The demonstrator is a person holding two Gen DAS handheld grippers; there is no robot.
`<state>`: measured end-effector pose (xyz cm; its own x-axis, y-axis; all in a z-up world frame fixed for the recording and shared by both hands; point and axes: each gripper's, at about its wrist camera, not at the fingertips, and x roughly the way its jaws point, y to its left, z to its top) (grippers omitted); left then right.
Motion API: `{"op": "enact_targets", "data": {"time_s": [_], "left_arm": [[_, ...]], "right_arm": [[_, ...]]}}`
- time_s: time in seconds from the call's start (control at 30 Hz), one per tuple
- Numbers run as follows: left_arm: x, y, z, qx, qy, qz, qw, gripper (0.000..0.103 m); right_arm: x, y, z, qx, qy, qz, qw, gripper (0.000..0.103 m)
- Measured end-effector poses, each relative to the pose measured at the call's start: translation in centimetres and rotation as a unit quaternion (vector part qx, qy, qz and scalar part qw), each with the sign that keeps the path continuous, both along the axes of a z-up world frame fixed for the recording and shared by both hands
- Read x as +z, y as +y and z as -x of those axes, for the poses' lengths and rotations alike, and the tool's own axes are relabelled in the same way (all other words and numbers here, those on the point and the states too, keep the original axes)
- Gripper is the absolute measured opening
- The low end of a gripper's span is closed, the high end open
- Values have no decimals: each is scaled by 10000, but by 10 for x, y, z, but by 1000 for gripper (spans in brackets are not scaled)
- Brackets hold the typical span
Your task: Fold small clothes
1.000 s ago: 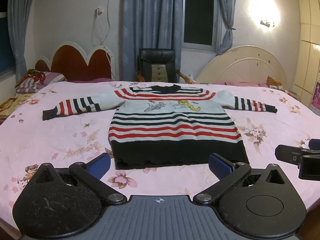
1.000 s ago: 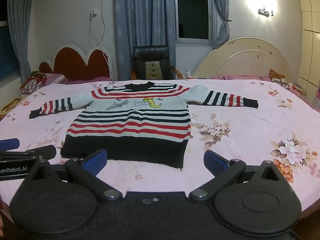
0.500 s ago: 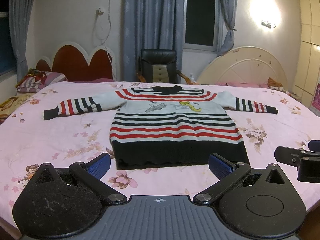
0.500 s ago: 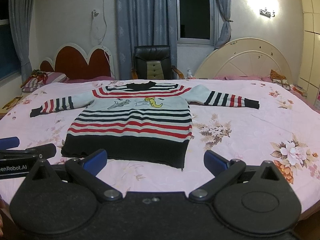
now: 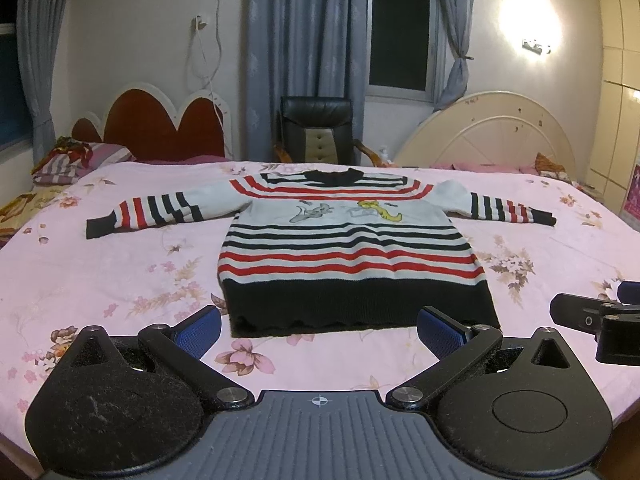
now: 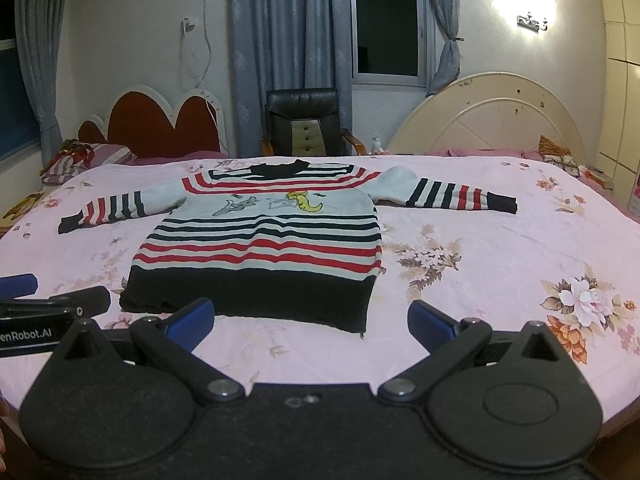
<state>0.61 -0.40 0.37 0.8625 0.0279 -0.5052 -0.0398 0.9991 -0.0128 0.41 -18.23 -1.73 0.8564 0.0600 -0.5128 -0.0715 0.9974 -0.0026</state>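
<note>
Ahead of both spread tools [image 5: 319, 326] [image 6: 311, 317]: sweater [image 5: 348, 248] flat on bedspread [image 5: 100, 280].

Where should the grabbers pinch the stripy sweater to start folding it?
Probably the sleeve cuffs. The sweater lies flat on the pink bedspread with both sleeves stretched out sideways, so each black cuff is a free edge. The left gripper could come from the near side to the left cuff, the right gripper to the right cuff. Both are open now.

Bed [image 5: 80, 264], pink floral sheet. Striped sweater [image 5: 348, 248] flat at centre, sleeves spread, hem nearest. Striped pillow [image 5: 76, 160] at far left edge.
</note>
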Motion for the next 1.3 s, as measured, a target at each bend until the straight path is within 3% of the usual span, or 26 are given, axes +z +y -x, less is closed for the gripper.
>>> {"op": "enact_targets", "data": {"time_s": [0.7, 0.83, 0.93, 1.0, 1.03, 1.1, 1.23, 1.3], "left_arm": [[-5, -2, -5, 15, -4, 50, 10000, 103], [-7, -5, -31, 19, 130, 209, 9997, 103], [-7, -8, -59, -33, 61, 210, 9998, 103], [-7, -9, -81, -81, -32, 119, 9999, 103], [-7, -9, -92, -118, -40, 76, 9999, 103], [-9, -7, -120, 12, -31, -20, 10000, 103], [-22, 2, -186, 293, 76, 48, 9995, 103], [-35, 3, -224, 228, 276, 142, 9993, 103]], "right_arm": [[0, -5, -4, -4, -30, 18, 10000, 102], [1, -22, -14, -135, -238, -124, 9995, 102], [-1, -48, -43, -72, -25, -481, 9988, 102], [-2, -72, -67, -422, -33, -744, 9963, 101], [-3, -89, -85, -622, 12, -953, 9935, 100], [-8, -120, -121, -905, 64, -1280, 9876, 77], [-28, -185, -208, -1454, -41, -1453, 9786, 66], [-44, -221, -254, -1712, 5, -1797, 9687, 52]]}}
